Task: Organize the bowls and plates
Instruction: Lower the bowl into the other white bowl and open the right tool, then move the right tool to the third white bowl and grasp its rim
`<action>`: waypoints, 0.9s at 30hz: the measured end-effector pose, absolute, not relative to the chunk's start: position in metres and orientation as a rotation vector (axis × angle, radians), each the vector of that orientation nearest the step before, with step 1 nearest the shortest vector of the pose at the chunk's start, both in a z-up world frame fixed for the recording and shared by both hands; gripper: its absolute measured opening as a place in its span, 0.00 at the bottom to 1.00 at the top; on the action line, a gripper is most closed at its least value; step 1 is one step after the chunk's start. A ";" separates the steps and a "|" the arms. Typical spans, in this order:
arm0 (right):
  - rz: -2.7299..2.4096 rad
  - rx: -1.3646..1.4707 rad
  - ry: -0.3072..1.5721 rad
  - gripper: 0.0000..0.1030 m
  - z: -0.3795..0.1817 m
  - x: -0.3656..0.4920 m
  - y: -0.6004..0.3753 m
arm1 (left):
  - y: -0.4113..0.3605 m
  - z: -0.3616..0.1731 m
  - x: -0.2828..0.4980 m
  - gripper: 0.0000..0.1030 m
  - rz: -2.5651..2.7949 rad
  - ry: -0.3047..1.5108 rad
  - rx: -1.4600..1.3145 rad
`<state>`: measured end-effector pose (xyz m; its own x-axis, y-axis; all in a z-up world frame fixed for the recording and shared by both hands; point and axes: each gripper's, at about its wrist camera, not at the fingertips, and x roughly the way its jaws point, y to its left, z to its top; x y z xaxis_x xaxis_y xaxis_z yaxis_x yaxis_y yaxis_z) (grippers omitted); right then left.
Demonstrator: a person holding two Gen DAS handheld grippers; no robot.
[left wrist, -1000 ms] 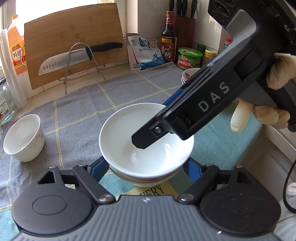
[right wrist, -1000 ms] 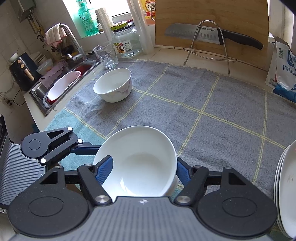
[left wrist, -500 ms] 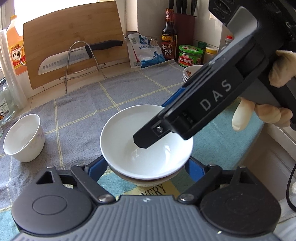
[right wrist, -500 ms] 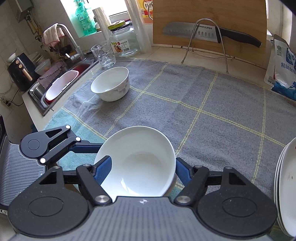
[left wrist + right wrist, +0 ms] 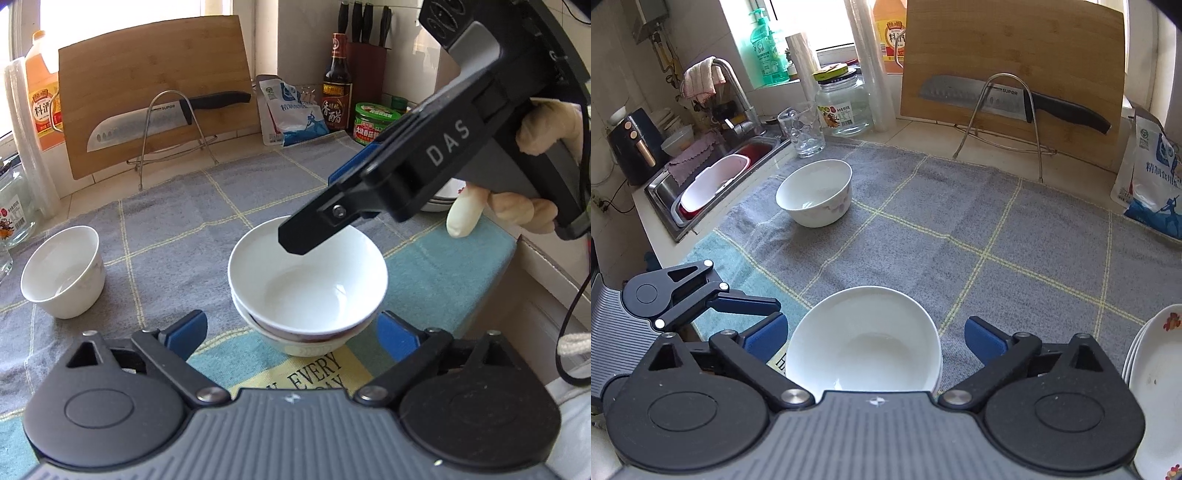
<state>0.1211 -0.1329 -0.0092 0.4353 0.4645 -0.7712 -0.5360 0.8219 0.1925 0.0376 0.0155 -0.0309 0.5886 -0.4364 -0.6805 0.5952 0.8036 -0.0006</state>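
Two white bowls sit nested (image 5: 306, 288) on the towel at the near edge; the stack also shows in the right wrist view (image 5: 862, 343). My left gripper (image 5: 291, 326) is open, its blue pads apart on either side of the stack, not touching. My right gripper (image 5: 873, 338) is open around the same stack, pads clear of the rim; in the left wrist view it reaches in from the right above the bowl (image 5: 325, 221). A single deeper white bowl (image 5: 62, 273) stands to the left, seen also in the right wrist view (image 5: 814, 192). A stack of plates (image 5: 1156, 391) lies at the right.
A grey checked towel (image 5: 960, 229) covers the counter. A cutting board (image 5: 155, 103) with a knife on a wire rack leans at the back. Bottles, a jar and a salt bag (image 5: 295, 110) stand at the back right. A sink (image 5: 709, 181) lies left, with a glass (image 5: 801, 129).
Both grippers have opened and drawn back from the nested bowls. The right gripper has lifted up out of the top bowl. The bowls stay stacked on the towel.
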 end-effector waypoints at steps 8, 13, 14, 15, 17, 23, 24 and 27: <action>0.641 -0.156 0.896 1.00 -0.001 0.132 -0.101 | 0.071 -0.033 0.045 0.97 -0.459 0.689 0.225; 0.661 -0.196 0.874 1.00 0.001 0.145 -0.071 | 0.109 -0.036 0.065 0.97 -0.330 0.638 0.208; 0.667 -0.202 0.869 1.00 0.001 0.148 -0.065 | 0.116 -0.038 0.070 0.97 -0.311 0.631 0.207; 0.669 -0.207 0.863 1.00 0.002 0.151 -0.058 | 0.123 -0.040 0.076 0.97 -0.295 0.623 0.206; 0.679 -0.217 0.855 1.00 0.003 0.159 -0.046 | 0.135 -0.046 0.089 0.97 -0.267 0.620 0.205; 0.691 -0.239 0.854 1.00 0.003 0.188 -0.011 | 0.154 -0.062 0.121 0.97 -0.260 0.614 0.230; 0.694 -0.240 0.862 1.00 0.001 0.194 -0.005 | 0.155 -0.064 0.127 0.97 -0.267 0.621 0.228; 0.700 -0.246 0.885 1.00 -0.005 0.210 0.009 | 0.158 -0.067 0.138 0.97 -0.290 0.614 0.216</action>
